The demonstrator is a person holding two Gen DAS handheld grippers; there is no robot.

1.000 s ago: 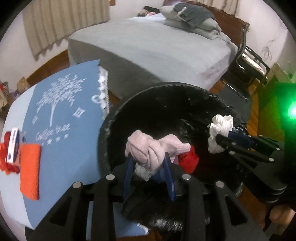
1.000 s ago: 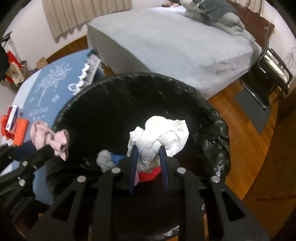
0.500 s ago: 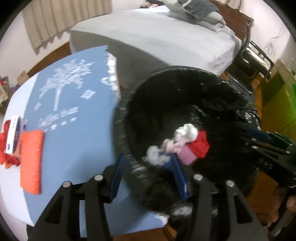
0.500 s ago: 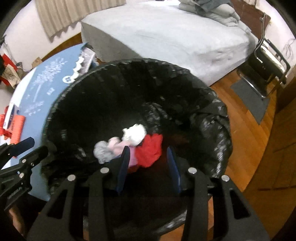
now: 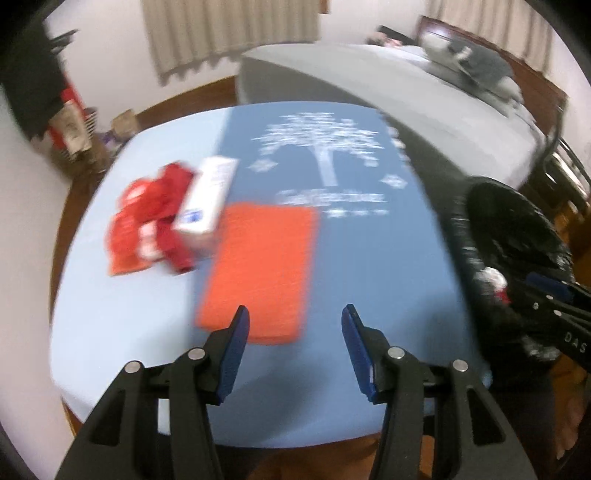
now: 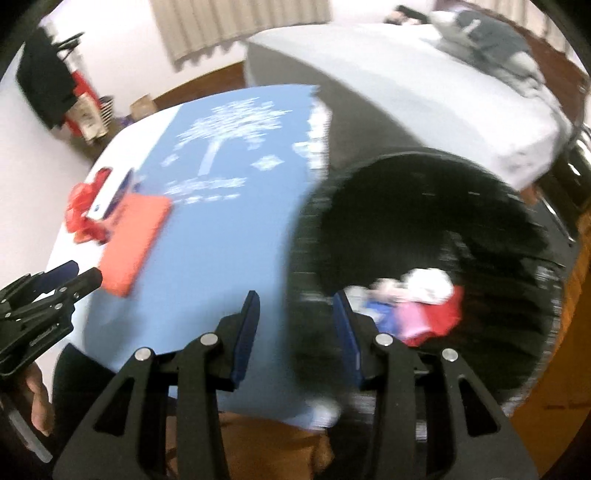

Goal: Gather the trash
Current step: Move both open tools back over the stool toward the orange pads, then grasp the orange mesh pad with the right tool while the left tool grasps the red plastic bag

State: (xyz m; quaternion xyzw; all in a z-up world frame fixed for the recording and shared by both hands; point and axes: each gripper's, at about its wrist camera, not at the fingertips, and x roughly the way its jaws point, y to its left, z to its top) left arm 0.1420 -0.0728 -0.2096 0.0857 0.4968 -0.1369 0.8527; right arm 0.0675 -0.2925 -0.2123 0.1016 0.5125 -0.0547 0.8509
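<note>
A black-lined trash bin [image 6: 509, 199] stands right of the blue-covered table [image 5: 369, 266] and holds white, pink and red crumpled trash [image 6: 428, 295]. It also shows in the left wrist view [image 5: 517, 229]. My left gripper [image 5: 295, 325] is open and empty over the table's near edge, just short of an orange cloth [image 5: 262, 273]. A red wrapper [image 5: 151, 218] and a white box [image 5: 207, 199] lie left of the cloth. My right gripper [image 6: 295, 310] is open and empty over the bin's left rim. Both views are blurred.
A grey bed [image 5: 424, 92] with folded bedding stands behind the table. Curtains [image 5: 229, 33] hang at the back wall. Clutter [image 5: 74, 122] sits on the wooden floor at far left. A metal chair frame [image 5: 565, 162] stands right of the bed.
Both grippers have let go of their crumpled wads, which now lie in the bin. Both have swung left toward the table, the left one farther.
</note>
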